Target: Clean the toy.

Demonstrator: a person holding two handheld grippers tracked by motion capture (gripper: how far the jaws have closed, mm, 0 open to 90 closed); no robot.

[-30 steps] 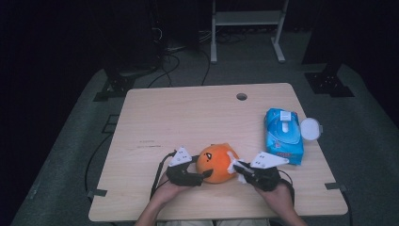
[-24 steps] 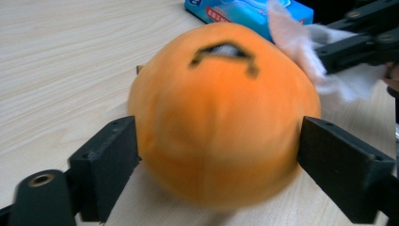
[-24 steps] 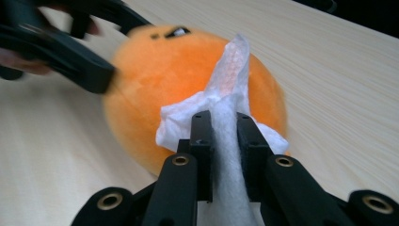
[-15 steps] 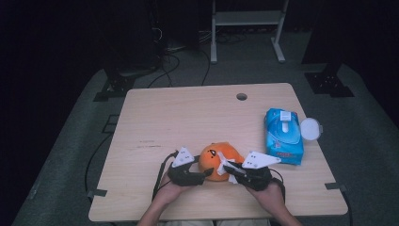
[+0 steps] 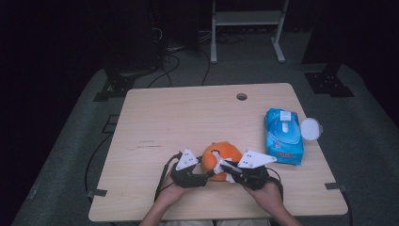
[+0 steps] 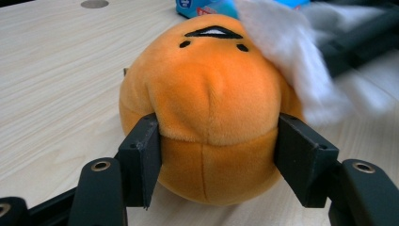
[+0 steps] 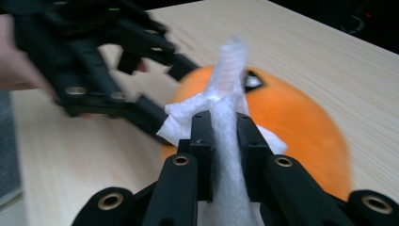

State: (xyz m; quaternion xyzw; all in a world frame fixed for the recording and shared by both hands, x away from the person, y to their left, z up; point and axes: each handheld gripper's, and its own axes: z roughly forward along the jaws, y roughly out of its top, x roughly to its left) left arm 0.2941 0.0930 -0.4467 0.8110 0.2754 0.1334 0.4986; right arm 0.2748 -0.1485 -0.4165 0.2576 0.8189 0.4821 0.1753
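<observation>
Plush sits near the table's near edge in the high view, with bare wood open toward 12 and 9 o'clock and a blue pack at its 2 o'clock.

In the left gripper view, the left gripper clamps the plush at both sides; its face points toward 12 o'clock, away from the camera.

In the right gripper view, the right gripper pinches a white wipe, long axis running 6 to 12, lying against the plush.
</observation>
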